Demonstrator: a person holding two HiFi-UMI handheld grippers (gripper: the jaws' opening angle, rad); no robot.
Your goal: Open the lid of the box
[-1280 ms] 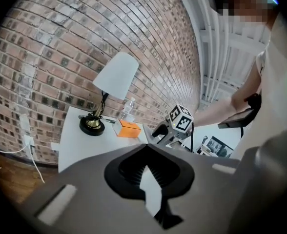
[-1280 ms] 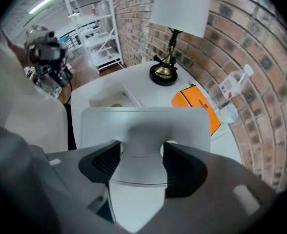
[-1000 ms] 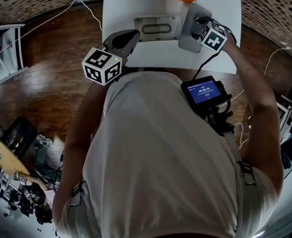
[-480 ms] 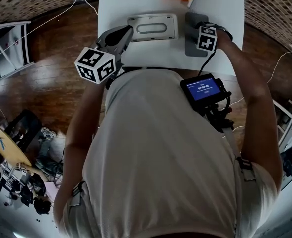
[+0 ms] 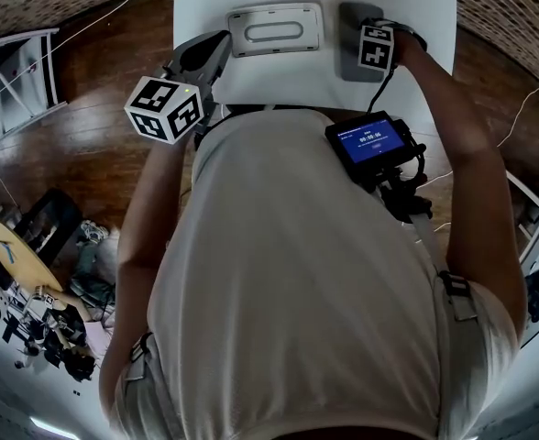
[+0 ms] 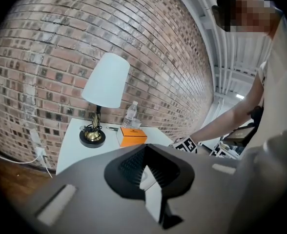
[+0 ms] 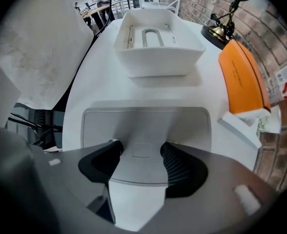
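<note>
Lid [image 7: 143,126] now lowered flat onto white table [image 7: 85,96], left gripper [image 6: 144,152] aloft, jaws pressed together and empty, open white box [image 7: 158,60] with oval moulding inside, lid just right of it, clamped by right gripper [image 7: 139,152].

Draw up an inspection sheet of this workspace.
Surface: white table, set against the brick wall.
Job's things: white box open; grey lid flat on the table beside it.
Clutter: lamp, orange box, water bottle at the back.
Grippers: left gripper shut, empty; right gripper shut on grey lid.
Cables: white cable on the floor; black cable from the right gripper.
Surroundings: wooden floor.
</note>
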